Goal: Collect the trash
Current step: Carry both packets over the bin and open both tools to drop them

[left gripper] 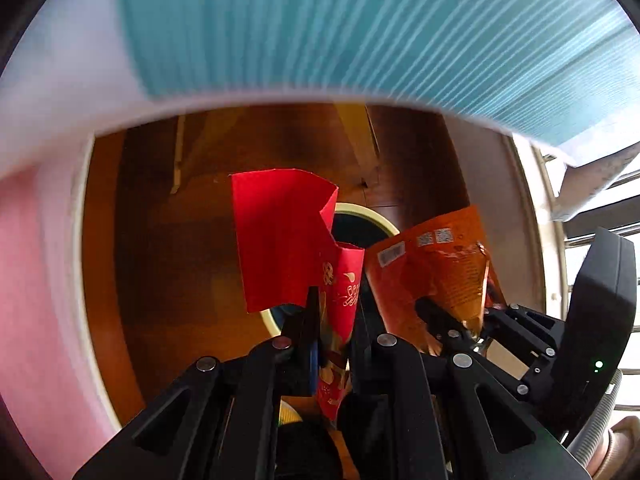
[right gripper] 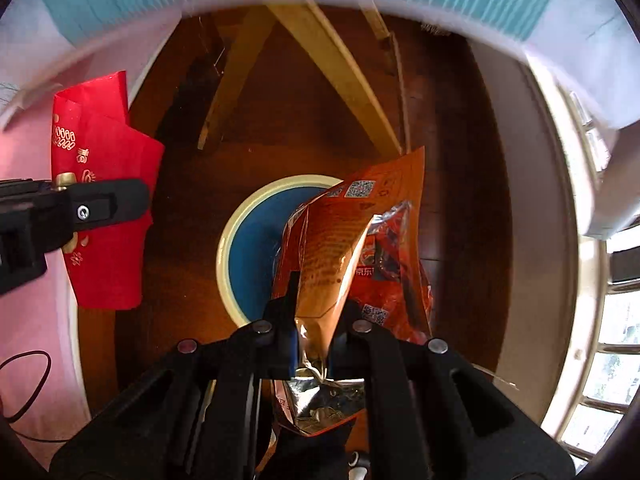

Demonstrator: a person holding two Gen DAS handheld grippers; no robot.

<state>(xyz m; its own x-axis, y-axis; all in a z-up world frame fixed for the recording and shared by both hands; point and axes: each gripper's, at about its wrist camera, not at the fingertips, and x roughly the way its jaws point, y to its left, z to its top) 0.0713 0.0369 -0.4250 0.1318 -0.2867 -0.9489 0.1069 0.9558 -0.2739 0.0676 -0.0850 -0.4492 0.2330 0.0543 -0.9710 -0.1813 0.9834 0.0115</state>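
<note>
My left gripper (left gripper: pixel 335 312) is shut on a red paper envelope (left gripper: pixel 284 240) with gold print, which sticks up past the fingers. My right gripper (right gripper: pixel 316 312) is shut on an orange foil snack wrapper (right gripper: pixel 360 240). Both point steeply down over a round bin (right gripper: pixel 248 240) with a cream rim and a dark blue inside, standing on the wooden floor. In the left wrist view the bin (left gripper: pixel 360 216) shows behind the envelope, and the right gripper (left gripper: pixel 460 320) with the wrapper (left gripper: pixel 432 272) is just to the right. In the right wrist view the left gripper (right gripper: pixel 120 204) and envelope (right gripper: pixel 108 184) are at the left.
A table edge with a teal striped cloth (left gripper: pixel 360 28) and white border arcs across the top. Pale wooden table legs (right gripper: pixel 332 64) stand on the dark wood floor (right gripper: pixel 192 288). A pink surface (left gripper: pixel 36 280) lies at the left, and a barred window (right gripper: pixel 608 360) at the right.
</note>
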